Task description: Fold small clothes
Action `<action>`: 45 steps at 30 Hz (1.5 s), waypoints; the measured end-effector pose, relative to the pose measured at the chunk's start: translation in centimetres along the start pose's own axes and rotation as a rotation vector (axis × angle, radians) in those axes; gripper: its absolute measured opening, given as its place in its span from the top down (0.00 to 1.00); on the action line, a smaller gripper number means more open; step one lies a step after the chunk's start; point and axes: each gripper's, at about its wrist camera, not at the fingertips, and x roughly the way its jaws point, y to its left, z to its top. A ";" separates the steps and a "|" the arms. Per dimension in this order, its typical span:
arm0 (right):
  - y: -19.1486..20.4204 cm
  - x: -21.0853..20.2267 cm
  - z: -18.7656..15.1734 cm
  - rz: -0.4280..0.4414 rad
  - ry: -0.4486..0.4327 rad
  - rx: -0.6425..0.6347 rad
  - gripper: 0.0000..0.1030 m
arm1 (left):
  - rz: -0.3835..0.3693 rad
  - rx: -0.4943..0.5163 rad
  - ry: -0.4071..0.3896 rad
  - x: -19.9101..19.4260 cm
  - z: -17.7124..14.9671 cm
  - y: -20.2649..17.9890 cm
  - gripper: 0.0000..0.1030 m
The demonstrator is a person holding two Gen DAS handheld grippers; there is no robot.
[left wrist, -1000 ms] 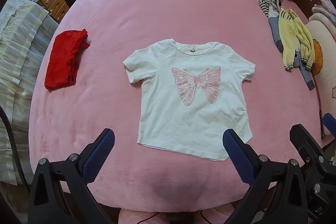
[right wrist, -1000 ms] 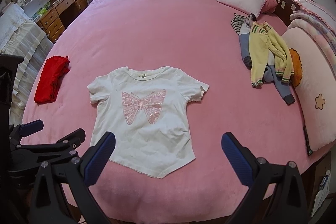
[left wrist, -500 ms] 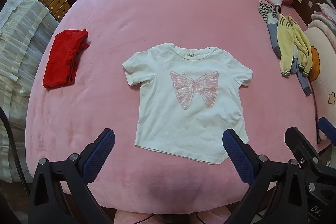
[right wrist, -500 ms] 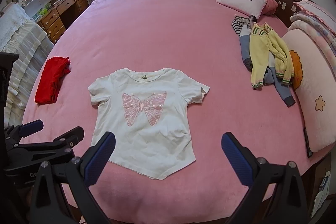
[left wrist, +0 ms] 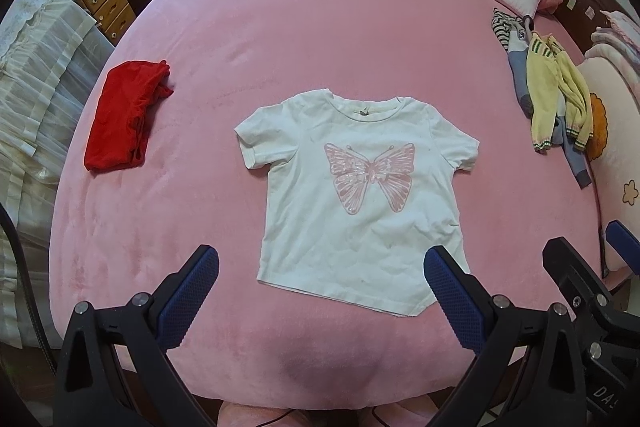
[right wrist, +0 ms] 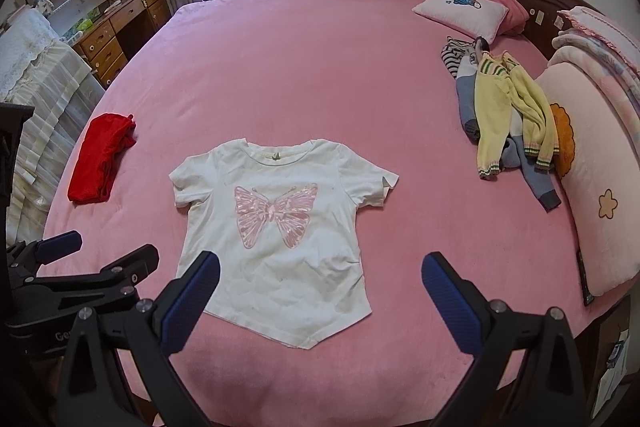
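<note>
Both tools, left tool (left wrist: 320, 279) and right tool (right wrist: 320, 279), had drawn back slightly, fingers spread and empty; the white T-shirt (left wrist: 360, 195) lay flat mid-frame on the bed (left wrist: 320, 27), unfolded, ready for folding.

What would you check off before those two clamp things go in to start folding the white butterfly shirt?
1. White butterfly shirt lies spread out, front up: ok.
2. Shirt smooth: not ok; the hem runs to a point at one bottom corner and one sleeve edge is curled.
3. Left gripper open and holding nothing: ok.
4. Right gripper open and holding nothing: ok.
5. Bare pink bedspread around the shirt; folded red garment and the yellow clothes pile lie apart from it: ok.
6. Back of the shirt flat underneath: cannot tell.
</note>
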 end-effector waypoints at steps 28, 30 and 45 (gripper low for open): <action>0.1 -0.3 0.1 -0.004 -0.018 -0.003 0.01 | 0.003 0.013 -0.010 -0.4 0.1 0.1 0.01; 0.1 -0.3 0.1 -0.005 -0.018 -0.003 0.01 | 0.002 0.012 -0.011 -0.4 0.1 0.1 0.01; -0.9 0.5 1.4 -0.028 -0.027 -0.005 0.01 | 0.009 0.001 0.018 0.9 1.0 0.6 0.01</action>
